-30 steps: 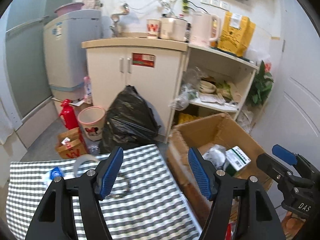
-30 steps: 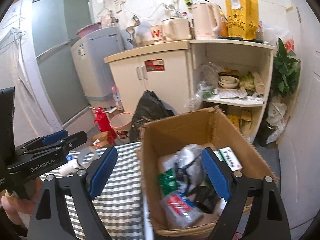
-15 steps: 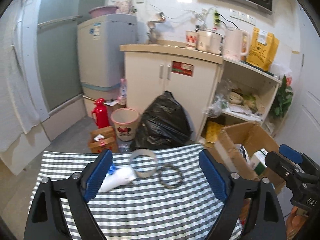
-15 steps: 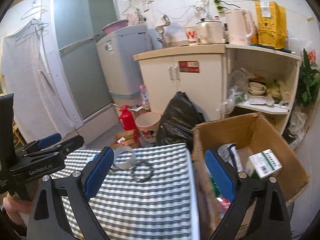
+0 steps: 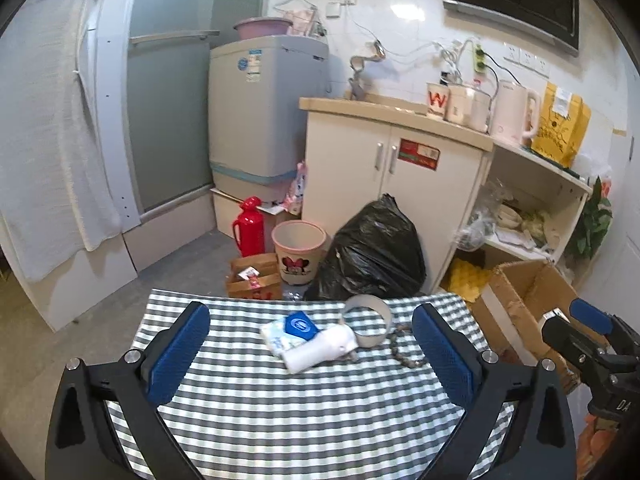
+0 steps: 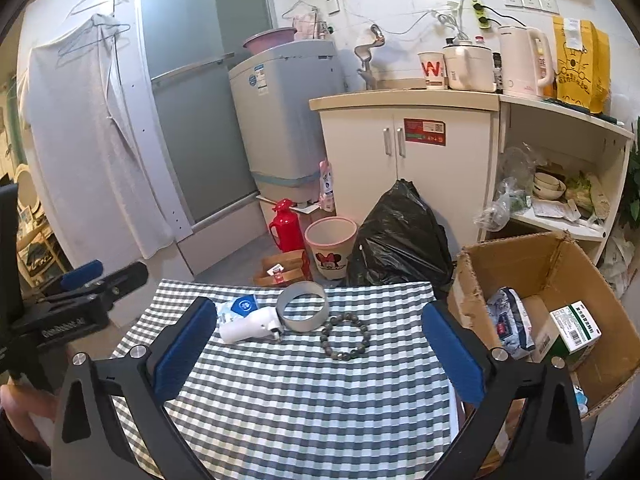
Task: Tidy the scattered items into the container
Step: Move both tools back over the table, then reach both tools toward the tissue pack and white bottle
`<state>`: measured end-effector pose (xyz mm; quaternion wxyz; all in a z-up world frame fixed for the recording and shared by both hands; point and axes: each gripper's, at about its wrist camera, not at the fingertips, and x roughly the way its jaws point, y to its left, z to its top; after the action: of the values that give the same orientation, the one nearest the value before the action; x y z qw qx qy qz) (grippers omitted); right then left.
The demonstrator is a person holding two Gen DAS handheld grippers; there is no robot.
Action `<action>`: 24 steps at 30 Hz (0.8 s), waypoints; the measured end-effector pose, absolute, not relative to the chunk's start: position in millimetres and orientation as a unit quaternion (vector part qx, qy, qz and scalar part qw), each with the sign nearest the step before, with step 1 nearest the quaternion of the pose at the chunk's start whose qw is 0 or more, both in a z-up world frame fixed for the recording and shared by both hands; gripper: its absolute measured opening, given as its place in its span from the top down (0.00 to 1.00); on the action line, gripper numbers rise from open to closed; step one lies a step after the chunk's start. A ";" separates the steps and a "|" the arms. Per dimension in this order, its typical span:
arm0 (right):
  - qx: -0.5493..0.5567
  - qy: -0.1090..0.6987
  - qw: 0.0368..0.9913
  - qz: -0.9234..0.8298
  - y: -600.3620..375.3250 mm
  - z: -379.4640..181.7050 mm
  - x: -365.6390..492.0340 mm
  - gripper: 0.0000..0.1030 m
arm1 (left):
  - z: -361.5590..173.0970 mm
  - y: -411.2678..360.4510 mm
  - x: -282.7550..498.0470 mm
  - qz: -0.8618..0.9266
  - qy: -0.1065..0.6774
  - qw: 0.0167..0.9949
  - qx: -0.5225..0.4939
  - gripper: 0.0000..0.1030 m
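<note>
Right wrist view: right tongs (image 6: 318, 350) wide, empty; left tongs (image 5: 310, 354) also wide, empty. Four items clustered upper-centre on the checked surface (image 6: 304, 400): tissue pack (image 6: 236, 307), white device (image 6: 250, 326), tape ring (image 6: 303, 307), bead bracelet (image 6: 345, 338). Cardboard box (image 6: 532, 264) sits lower right, beside the surface edge. Risks: device touches the ring and overlaps the pack, so a grab may drag neighbours; bracelet lies flat, hard to pinch. Device's long axis runs left-right, its butt end frame-left.
</note>
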<state>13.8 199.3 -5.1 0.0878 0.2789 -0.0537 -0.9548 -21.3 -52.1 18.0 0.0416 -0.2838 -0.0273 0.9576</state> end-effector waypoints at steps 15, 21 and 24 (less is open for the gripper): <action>0.276 -0.039 0.099 -0.955 163.2 0.9 4.6 0.00 | 20.4 -98.9 -19.9 0.960 -0.039 0.015 -0.278 0.00; 0.276 -0.029 0.095 -0.956 155.3 0.9 -1.7 0.00 | 18.5 -108.2 -25.0 0.959 -0.038 0.007 -0.279 0.00; 0.284 -0.025 0.092 -0.954 154.2 -5.7 -6.0 0.00 | 12.5 -112.2 -32.6 0.958 -0.039 0.006 -0.286 0.00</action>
<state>-6.0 154.2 -5.7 0.0915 0.2838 -0.0254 -0.9542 -32.6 -112.2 12.5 0.0060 -0.2856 -0.0391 0.9575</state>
